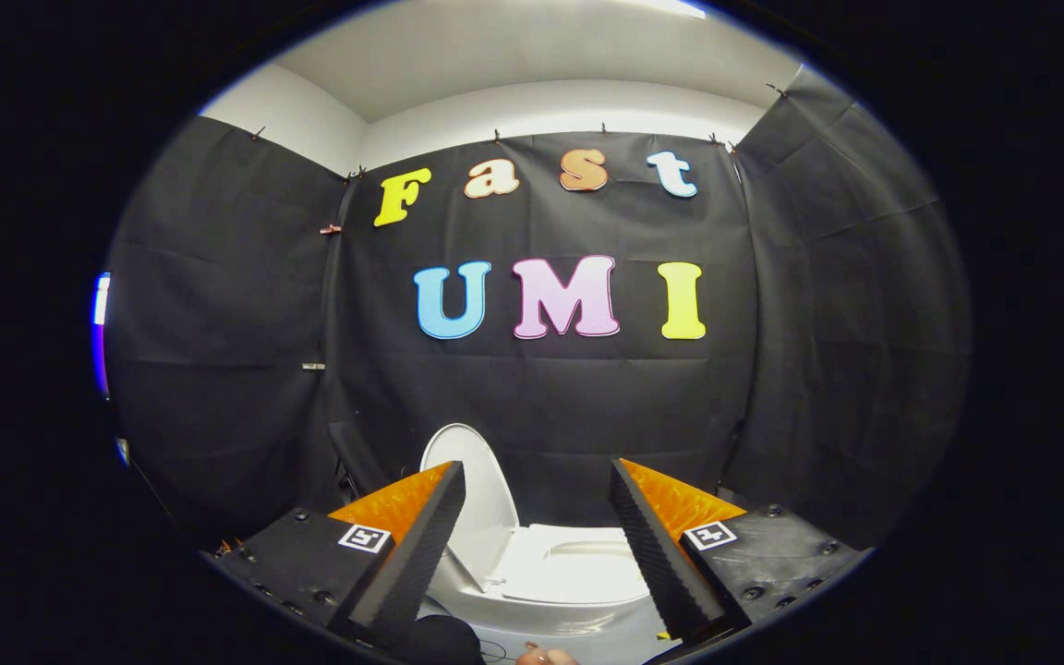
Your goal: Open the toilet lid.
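With its fingers spread, hand-held gripper faces raised toilet lid above seat.

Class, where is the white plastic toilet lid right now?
In the gripper view, the white plastic toilet lid stands raised beyond the open tool, behind its left finger, beside the white toilet seat.

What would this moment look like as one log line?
toilet lid: raised, upright | gripper: open, holding nothing | toilet: beyond fingers
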### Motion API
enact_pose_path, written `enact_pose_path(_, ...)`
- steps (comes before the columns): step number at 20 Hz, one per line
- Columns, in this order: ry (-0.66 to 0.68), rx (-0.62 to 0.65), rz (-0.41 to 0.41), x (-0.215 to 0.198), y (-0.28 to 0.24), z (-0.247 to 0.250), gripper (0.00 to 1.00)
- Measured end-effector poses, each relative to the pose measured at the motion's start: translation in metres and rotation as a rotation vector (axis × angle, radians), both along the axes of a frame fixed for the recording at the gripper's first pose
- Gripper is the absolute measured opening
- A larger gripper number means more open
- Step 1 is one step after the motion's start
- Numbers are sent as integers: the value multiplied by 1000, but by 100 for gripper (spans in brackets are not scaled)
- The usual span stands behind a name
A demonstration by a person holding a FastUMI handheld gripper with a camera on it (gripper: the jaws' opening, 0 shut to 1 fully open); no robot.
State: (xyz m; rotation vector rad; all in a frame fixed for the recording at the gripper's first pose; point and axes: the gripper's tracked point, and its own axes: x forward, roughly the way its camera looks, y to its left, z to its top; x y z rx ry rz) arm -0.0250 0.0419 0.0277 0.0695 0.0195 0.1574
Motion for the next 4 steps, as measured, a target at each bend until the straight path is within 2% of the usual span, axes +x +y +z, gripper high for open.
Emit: enact_pose_path(4,-5,-2,-1,-1,0,1,99)
